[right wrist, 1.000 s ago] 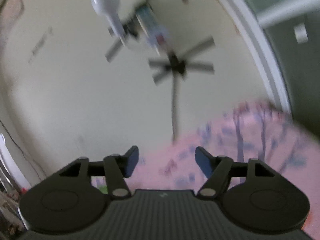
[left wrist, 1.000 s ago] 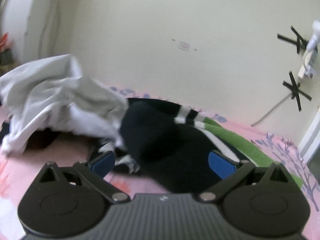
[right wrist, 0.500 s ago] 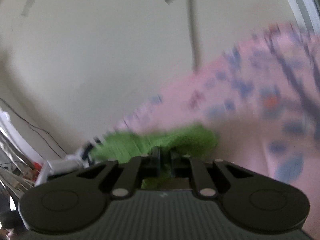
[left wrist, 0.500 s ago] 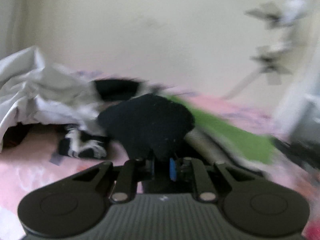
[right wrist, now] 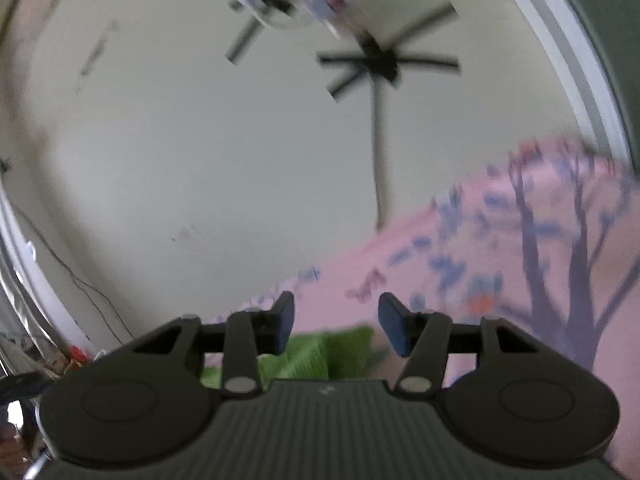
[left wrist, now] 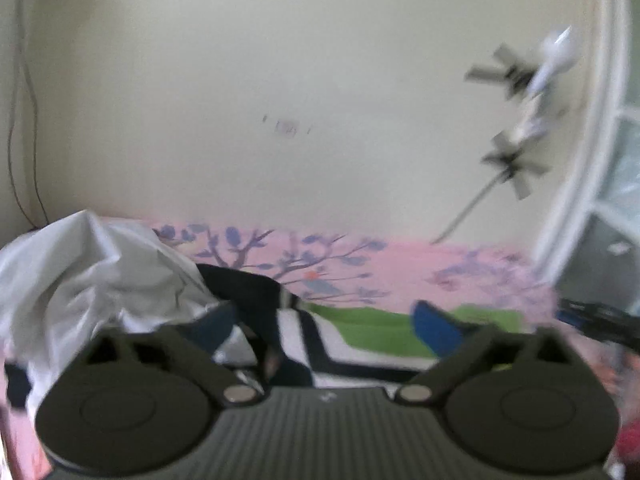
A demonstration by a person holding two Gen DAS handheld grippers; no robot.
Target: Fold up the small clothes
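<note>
Both tongs gape empty: left tongs (left wrist: 326, 322) over the striped garment (left wrist: 352, 340) (blurred), right tongs (right wrist: 334, 326) above its green part.

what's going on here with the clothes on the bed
A person is folding small clothes on a pink floral bedsheet, with tongs in each hand. Both the left tongs and the right tongs are open and hold nothing. A green, black and white striped garment lies flat just ahead of them. A crumpled white garment sits in a heap to the left.
</note>
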